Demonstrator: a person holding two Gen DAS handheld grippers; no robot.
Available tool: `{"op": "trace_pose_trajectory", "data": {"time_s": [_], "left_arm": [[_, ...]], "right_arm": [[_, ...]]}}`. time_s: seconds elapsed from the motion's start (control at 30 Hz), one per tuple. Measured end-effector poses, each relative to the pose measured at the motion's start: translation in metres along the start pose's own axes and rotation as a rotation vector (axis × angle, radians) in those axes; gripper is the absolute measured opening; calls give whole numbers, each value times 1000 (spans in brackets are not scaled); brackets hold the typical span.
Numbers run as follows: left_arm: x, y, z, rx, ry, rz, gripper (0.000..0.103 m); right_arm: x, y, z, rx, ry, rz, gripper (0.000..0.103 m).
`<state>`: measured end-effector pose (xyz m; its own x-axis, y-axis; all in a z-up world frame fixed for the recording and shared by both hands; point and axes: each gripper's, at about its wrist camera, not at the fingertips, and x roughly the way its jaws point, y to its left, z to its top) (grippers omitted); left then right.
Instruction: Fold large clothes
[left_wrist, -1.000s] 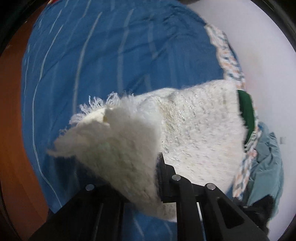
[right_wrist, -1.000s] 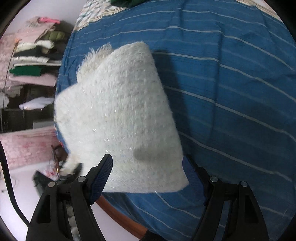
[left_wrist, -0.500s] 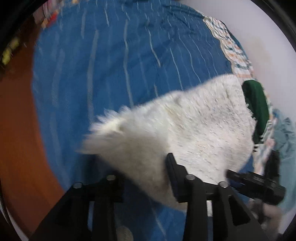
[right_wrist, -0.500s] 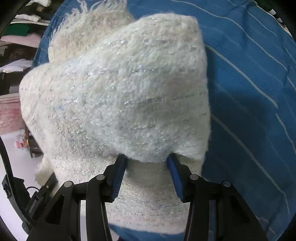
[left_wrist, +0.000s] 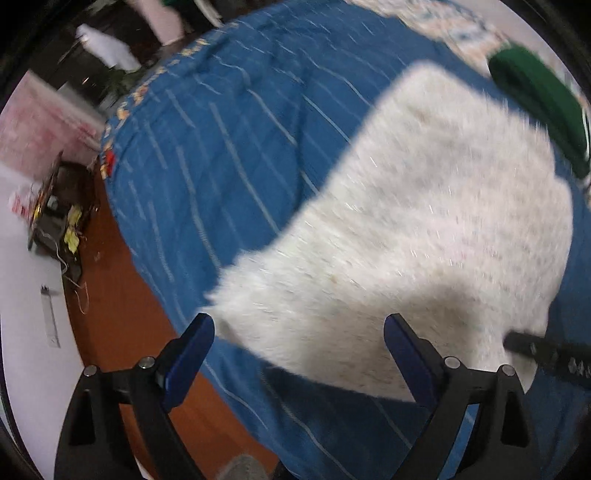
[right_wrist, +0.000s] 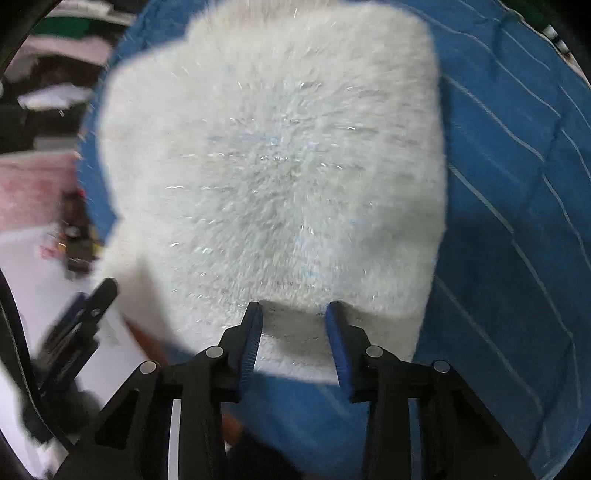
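Note:
A fluffy white sweater (left_wrist: 424, 229) lies folded on the blue striped bedspread (left_wrist: 229, 129). In the left wrist view my left gripper (left_wrist: 298, 325) hovers over the sweater's near edge. Its jaws are opening wide and the blue pads (left_wrist: 192, 350) touch nothing. In the right wrist view the sweater (right_wrist: 273, 158) fills the middle. My right gripper (right_wrist: 294, 308) points down at the sweater's near fold, jaws closing. The fold sits between the tips, and flat knit still shows between the pads (right_wrist: 338, 332). Each gripper shows at the edge of the other's view: the right gripper (left_wrist: 546, 354), the left gripper (right_wrist: 92, 306).
A dark green garment (left_wrist: 535, 92) lies beyond the sweater near a patterned quilt edge. The bed's orange-brown wooden side (left_wrist: 110, 314) runs along the left, with clutter and wires (left_wrist: 55, 221) on the pale floor. Shelves of folded clothes (right_wrist: 55, 92) stand at the far left.
The left gripper let go of the sweater's corner, opened wide and swung away. The sweater now rests flat on the bed. The right gripper moved over the sweater and its jaws narrowed.

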<state>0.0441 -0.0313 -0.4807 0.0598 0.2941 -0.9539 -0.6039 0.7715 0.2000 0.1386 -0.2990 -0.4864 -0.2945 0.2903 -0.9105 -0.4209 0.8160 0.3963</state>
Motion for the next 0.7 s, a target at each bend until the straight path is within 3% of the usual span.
{"op": "trace_pose_trajectory", "data": {"time_s": [0.23, 0.37, 0.47, 0.57, 0.6, 0.63, 0.7], "left_arm": [[3, 0, 4, 24, -12, 34, 94], [-1, 7, 5, 4, -14, 33, 94], [-5, 15, 0, -43, 0, -6, 94], [-9, 36, -11, -149, 20, -108, 94], [-9, 41, -14, -179, 28, -131, 94], [-8, 49, -19, -230, 40, -169, 94], [-2, 58, -26, -306, 59, -237, 94]], "right_arm": [[18, 12, 32, 43, -35, -64, 35], [19, 21, 29, 21, -54, -61, 35], [7, -1, 22, 45, -33, 9, 37], [-12, -20, 18, 68, -37, 193, 39], [-21, -30, 13, 78, -60, 269, 44], [-30, -41, 9, 92, -90, 329, 56], [-43, -65, 3, 129, -150, 378, 73]]}}
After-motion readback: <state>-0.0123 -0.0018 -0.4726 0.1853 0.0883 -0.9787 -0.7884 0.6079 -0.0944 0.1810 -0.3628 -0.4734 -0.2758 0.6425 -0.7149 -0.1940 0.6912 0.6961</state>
